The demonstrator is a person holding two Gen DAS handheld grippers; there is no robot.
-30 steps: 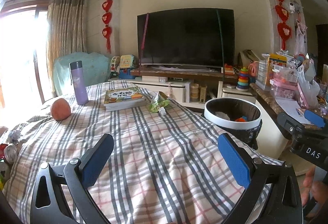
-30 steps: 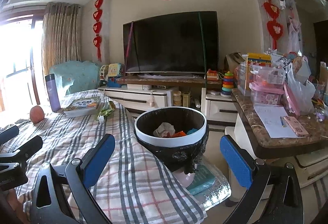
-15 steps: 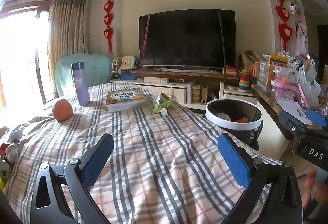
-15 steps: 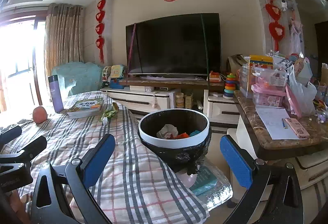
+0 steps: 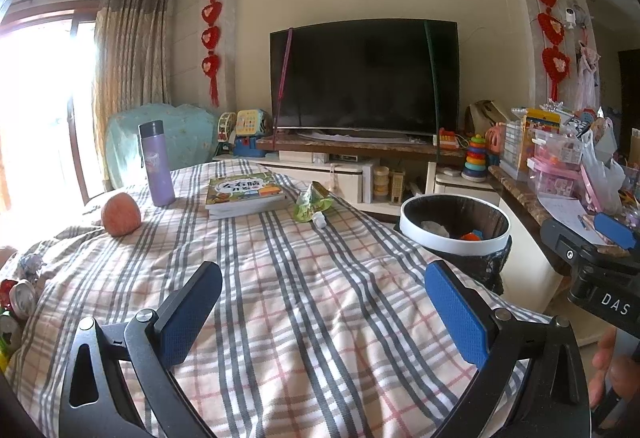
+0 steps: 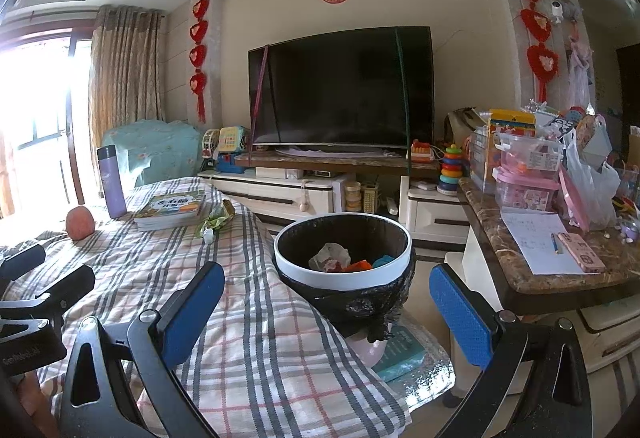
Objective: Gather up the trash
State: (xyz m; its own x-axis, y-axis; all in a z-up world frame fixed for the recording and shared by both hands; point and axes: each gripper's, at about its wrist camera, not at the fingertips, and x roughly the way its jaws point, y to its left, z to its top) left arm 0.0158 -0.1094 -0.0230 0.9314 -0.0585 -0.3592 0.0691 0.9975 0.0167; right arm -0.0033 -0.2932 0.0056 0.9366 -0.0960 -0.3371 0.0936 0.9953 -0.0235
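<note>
Plaid tablecloth [image 5: 312, 298] filling left wrist view; left gripper [image 5: 324, 306] hovering wide open, holding nothing; green wrapper [image 5: 311, 203] lying beside book [image 5: 244, 193]

Right wrist view: right gripper [image 6: 326, 310] gaping empty, facing trash bin [image 6: 344, 270] just beside table edge; wrapper [image 6: 218, 217] lying well beyond

Both wrist views face the television [image 5: 362, 75], low over the checked tablecloth [image 5: 304, 302]; the right sits nearer the bin [image 6: 343, 238].

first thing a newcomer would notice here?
Probably the big dark TV on the far wall, flanked by strings of red heart ornaments. Nearer, the plaid-covered table holds a crumpled green wrapper beside a book, with the bag-lined trash bin off its right edge, already holding scraps.
</note>
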